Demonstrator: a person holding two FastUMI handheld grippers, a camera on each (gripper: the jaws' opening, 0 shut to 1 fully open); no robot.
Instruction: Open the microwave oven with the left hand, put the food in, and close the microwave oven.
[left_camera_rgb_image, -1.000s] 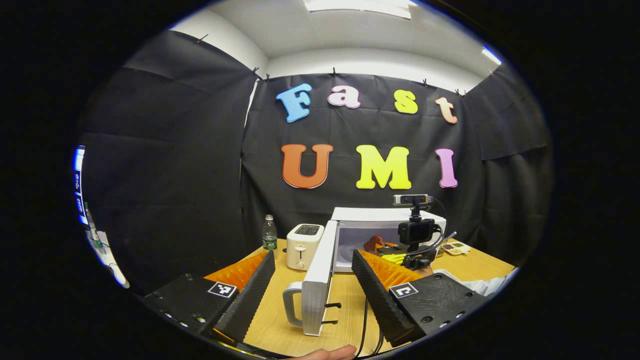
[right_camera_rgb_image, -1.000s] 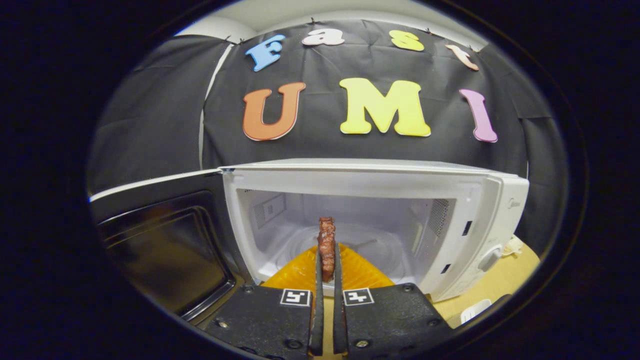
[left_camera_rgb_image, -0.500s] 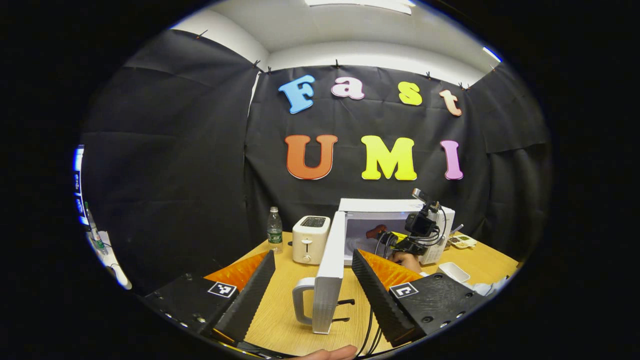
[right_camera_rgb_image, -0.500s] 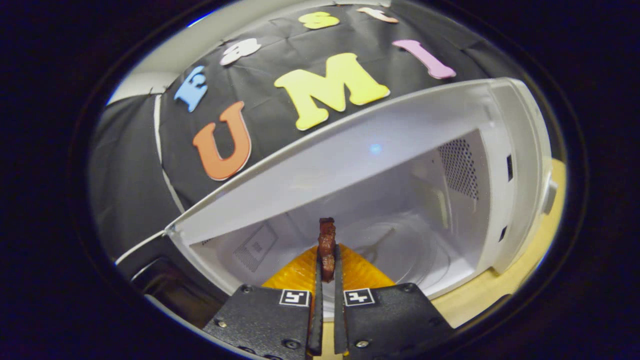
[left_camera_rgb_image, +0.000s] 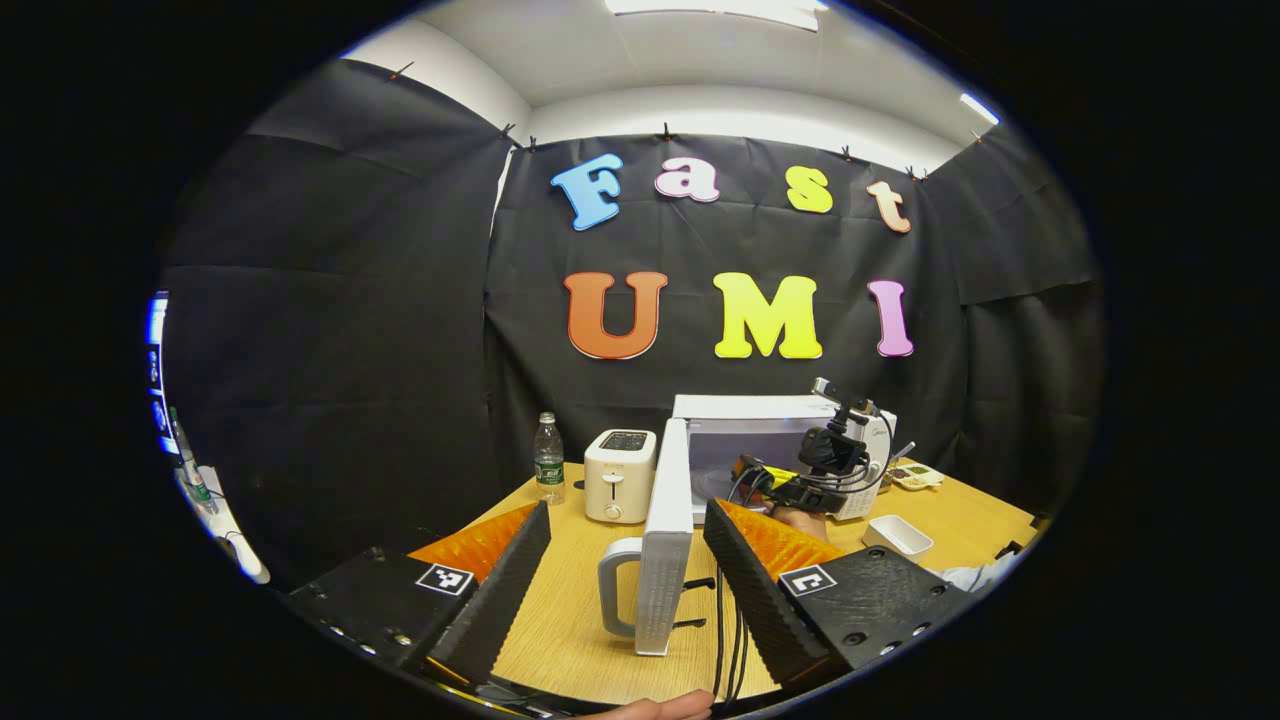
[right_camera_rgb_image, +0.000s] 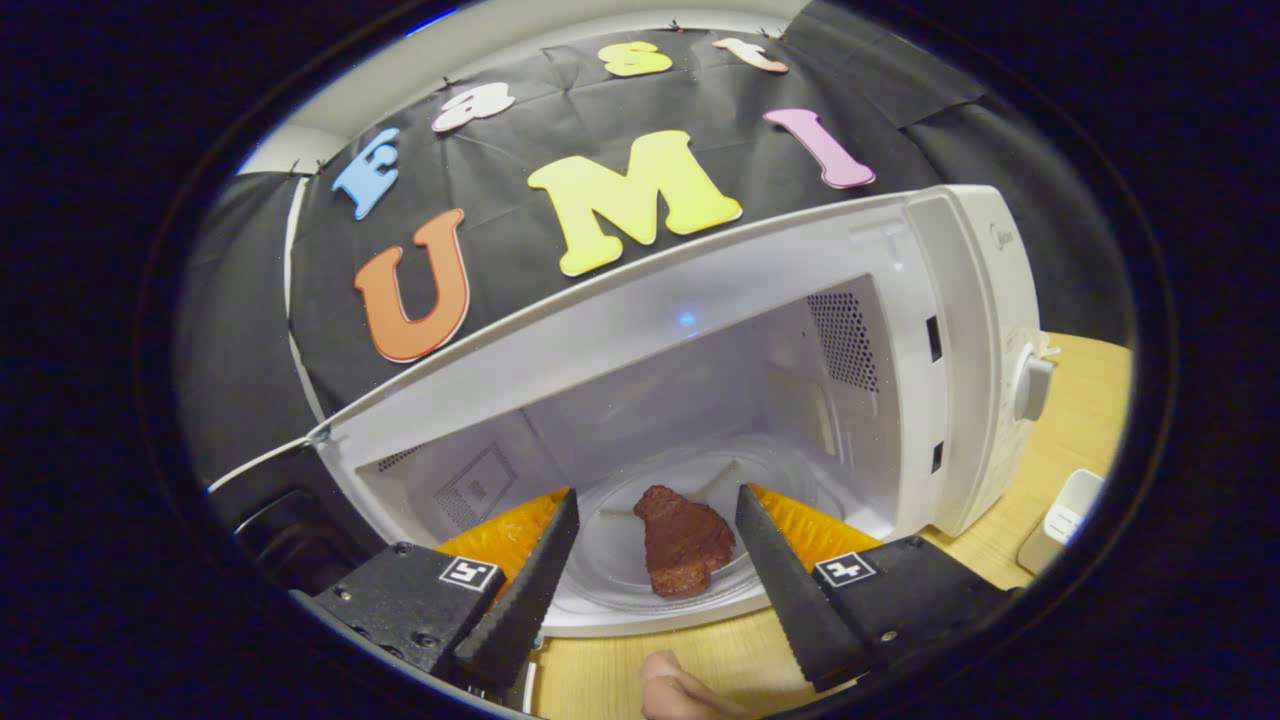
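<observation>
A: How does the right gripper (right_camera_rgb_image: 650, 505) stand?
B: Fingers spread wide, holding nothing; the food (right_camera_rgb_image: 684, 540) lies on the glass tray inside the microwave oven (right_camera_rgb_image: 900, 330).
A: The left gripper (left_camera_rgb_image: 627, 520)?
B: Wide too, empty, the door (left_camera_rgb_image: 667, 535) between its fingers, over the bench (left_camera_rgb_image: 570, 630).

surface: wooden table (left_camera_rgb_image: 570, 640) | on it: microwave oven (left_camera_rgb_image: 745, 440), toaster (left_camera_rgb_image: 618, 476), 1 water bottle (left_camera_rgb_image: 547, 461), white dish (left_camera_rgb_image: 897, 536), cables (left_camera_rgb_image: 727, 630)
</observation>
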